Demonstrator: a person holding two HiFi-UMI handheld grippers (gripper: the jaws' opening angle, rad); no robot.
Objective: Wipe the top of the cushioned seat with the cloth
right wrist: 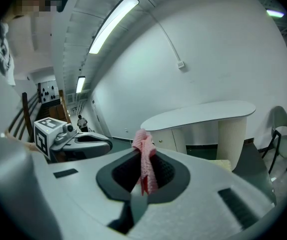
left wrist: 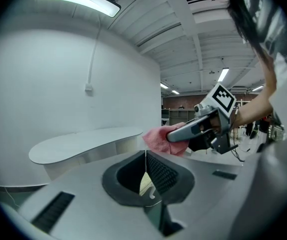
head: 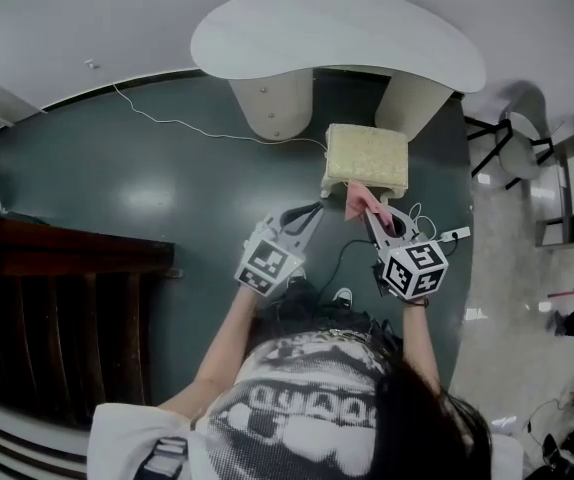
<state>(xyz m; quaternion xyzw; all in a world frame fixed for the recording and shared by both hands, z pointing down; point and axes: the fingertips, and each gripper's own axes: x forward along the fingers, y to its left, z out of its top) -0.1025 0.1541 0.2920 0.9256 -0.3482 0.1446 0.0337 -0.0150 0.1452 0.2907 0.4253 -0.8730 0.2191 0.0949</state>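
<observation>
The cloth (right wrist: 144,151) is pink, finely ribbed fabric, bunched into a narrow folded strip. The right gripper (right wrist: 142,160) clamps it between its jaws. The strip's long axis runs along the jaw gap, and its crumpled upper end stands clear beyond the jaw tips. A short tail hangs below the clamping point.

In the head view, the cloth (head: 359,200) projects forward from the tips of the right gripper (head: 375,216) toward the cushioned seat (head: 367,156). It overlaps the near edge of the seat; contact cannot be confirmed.

The cushioned seat is a cream, coarse-textured pad on white legs, directly ahead of the right gripper. Its long axis runs crosswise to that gripper's jaws.

The left gripper (left wrist: 146,160) has its jaws pressed together with nothing between them. It is held just beside the right gripper, on that gripper's left, its tips angled toward the cloth.

Beyond the seat stands a white kidney-shaped table (head: 337,38) on a dark green floor (head: 117,188).
</observation>
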